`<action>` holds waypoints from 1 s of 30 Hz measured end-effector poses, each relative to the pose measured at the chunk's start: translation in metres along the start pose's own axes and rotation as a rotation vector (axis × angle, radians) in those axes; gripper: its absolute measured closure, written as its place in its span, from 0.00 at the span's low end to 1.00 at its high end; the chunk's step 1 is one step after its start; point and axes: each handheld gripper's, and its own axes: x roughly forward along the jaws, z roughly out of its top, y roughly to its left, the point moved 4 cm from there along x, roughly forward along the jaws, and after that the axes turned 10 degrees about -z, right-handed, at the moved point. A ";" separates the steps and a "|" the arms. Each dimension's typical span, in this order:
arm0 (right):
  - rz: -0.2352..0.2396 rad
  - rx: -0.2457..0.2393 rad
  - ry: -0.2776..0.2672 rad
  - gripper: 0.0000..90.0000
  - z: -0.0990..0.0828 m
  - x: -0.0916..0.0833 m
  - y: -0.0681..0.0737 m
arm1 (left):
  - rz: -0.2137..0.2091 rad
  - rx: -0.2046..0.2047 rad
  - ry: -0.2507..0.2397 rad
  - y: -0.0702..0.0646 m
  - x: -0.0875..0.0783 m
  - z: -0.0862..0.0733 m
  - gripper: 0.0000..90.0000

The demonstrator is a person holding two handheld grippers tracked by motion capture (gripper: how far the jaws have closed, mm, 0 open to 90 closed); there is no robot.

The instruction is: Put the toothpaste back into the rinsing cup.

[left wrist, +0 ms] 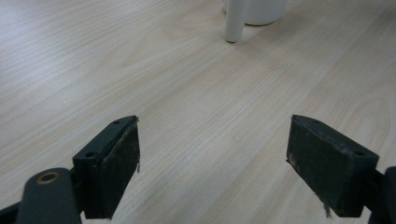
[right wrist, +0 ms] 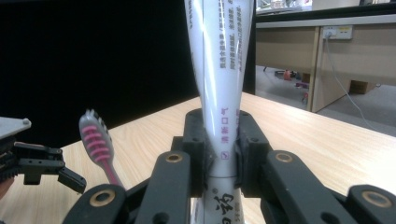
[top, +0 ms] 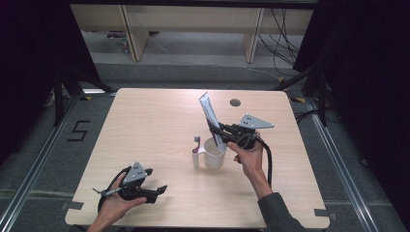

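You are holding a gripper in each hand over a light wooden table (top: 145, 125). Your right gripper (top: 218, 130) is pinching a white toothpaste tube (top: 211, 116) near its lower end, its two jaws pressed against the tube's sides. The tube is standing almost upright, leaning slightly to the far left, with its bottom end inside a white mug (top: 214, 153) near the middle of the table. In the right gripper view, the tube (right wrist: 219, 70) is rising between the black jaws, printed with pink and dark lettering too small to read.

A toothbrush (top: 196, 151) with a white handle and a pink and grey head is leaning against the left side of the mug, head up. In the right gripper view, its bristled head (right wrist: 95, 137) is showing to the left of the tube.

Your left gripper (top: 153, 181) is resting low at the near left of the table, well apart from the mug, with its jaws spread wide and gripping nothing. In the left gripper view, bare tabletop is lying between the jaws, and the mug's base (left wrist: 261, 11) and the toothbrush handle (left wrist: 233, 21) are showing at the far edge.
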 end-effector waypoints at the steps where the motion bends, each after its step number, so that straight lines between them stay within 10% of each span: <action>1: -0.001 -0.006 -0.004 0.86 -0.002 0.000 0.000 | 0.002 0.000 0.003 0.001 0.000 0.000 0.19; 30: 0.019 -0.053 0.028 0.86 -0.036 0.001 0.000 | 0.007 -0.007 0.016 -0.002 -0.001 -0.001 0.19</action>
